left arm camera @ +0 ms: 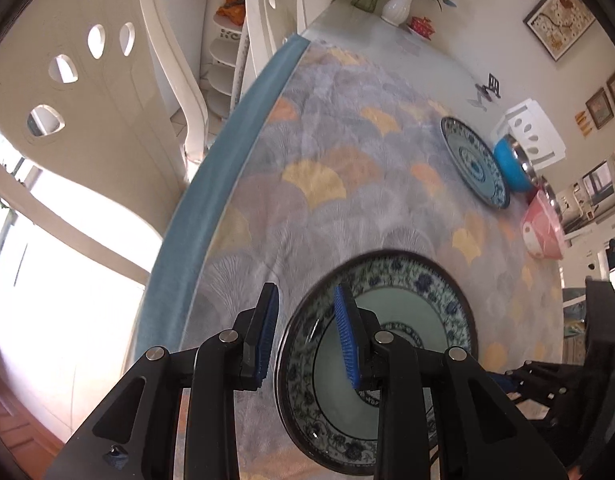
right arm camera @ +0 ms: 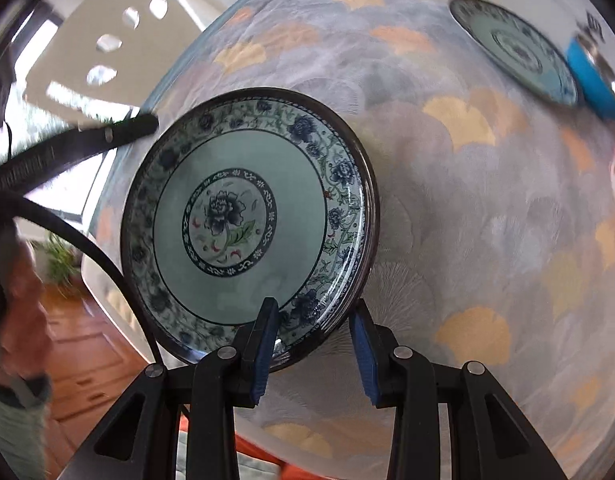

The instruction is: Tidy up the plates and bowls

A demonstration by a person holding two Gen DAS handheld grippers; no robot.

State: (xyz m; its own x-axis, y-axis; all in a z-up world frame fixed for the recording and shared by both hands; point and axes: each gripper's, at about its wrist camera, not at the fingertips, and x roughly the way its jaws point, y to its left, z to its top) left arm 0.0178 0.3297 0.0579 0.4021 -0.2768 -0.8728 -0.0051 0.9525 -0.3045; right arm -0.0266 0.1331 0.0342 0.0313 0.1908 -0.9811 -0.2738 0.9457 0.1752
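Observation:
A blue-and-white floral plate (right arm camera: 243, 216) with a dark rim hangs a little above the patterned tablecloth (right arm camera: 467, 208). My right gripper (right arm camera: 313, 340) is shut on its near rim, one blue pad on the inside and one outside. My left gripper (left arm camera: 307, 328) has its fingers slightly apart with nothing pressed between them. The same plate (left arm camera: 407, 320) lies just beyond it. In the right wrist view the left gripper (right arm camera: 149, 122) ends beside the plate's far-left rim, blurred. A second matching plate (left arm camera: 473, 160) lies flat farther back. A blue bowl (left arm camera: 511, 164) and a pink bowl (left arm camera: 543, 226) stand next to it.
The table's blue-edged left border (left arm camera: 211, 184) runs close to the held plate, with white chairs (left arm camera: 87, 80) beyond it. A white vase of flowers (left arm camera: 397, 6) and a small red item (left arm camera: 421, 26) stand at the far end. A person's hand (right arm camera: 23, 300) shows at the lower left.

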